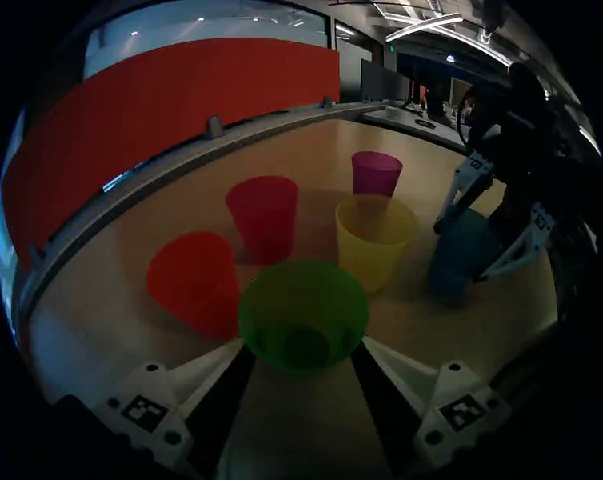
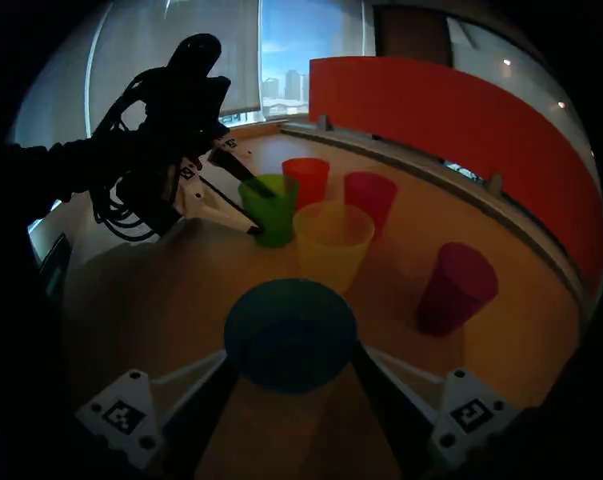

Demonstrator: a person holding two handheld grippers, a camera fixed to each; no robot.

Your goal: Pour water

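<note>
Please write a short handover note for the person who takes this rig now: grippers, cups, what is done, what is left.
Left gripper: shut on the green cup, upright.
Right gripper: shut on the blue cup, upright.
On the table: yellow cup, orange cup, red cup, purple cup, all upright.
Done: both cups gripped.
Left: the pour; I cannot tell which cup holds water.
</note>
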